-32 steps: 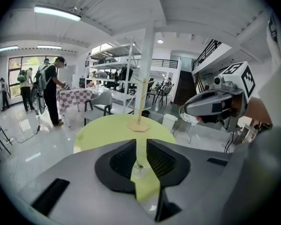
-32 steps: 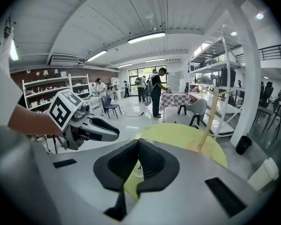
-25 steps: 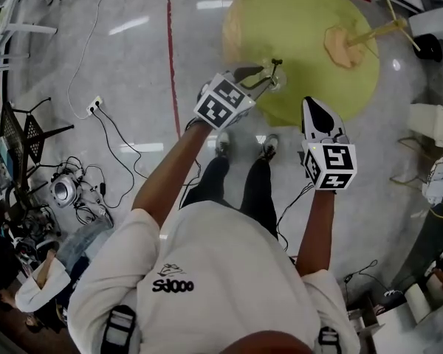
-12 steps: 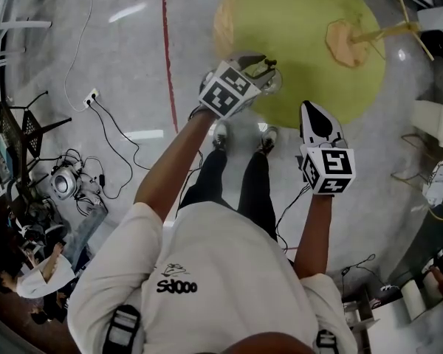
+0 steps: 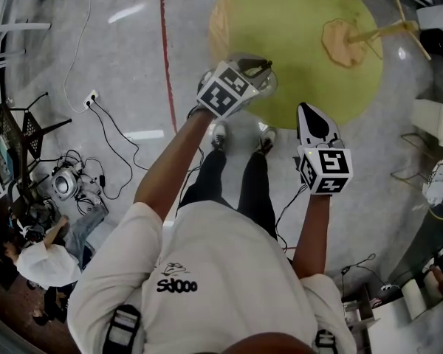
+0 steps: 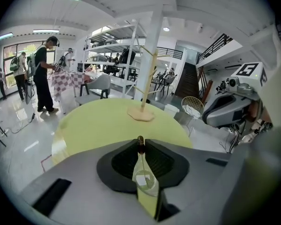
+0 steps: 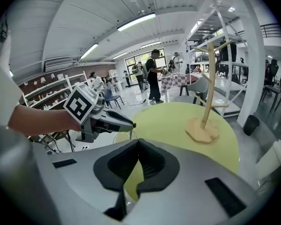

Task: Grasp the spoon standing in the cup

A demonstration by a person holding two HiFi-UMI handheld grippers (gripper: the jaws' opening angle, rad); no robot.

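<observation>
My left gripper (image 5: 264, 66) jaws are closing on the spoon (image 6: 140, 148) in the cup (image 6: 146, 184). My right gripper (image 7: 138, 142) jaws meet, empty.

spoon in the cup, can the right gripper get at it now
Probably not: the left gripper is over the cup, its jaws closing on the spoon handle and blocking the way. The right gripper has its jaws together.

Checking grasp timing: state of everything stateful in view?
left claw: closing on spoon top
spoon: standing in cup
cup: upright, near table edge
right claw: shut, empty
wooden stand: upright on table
</observation>
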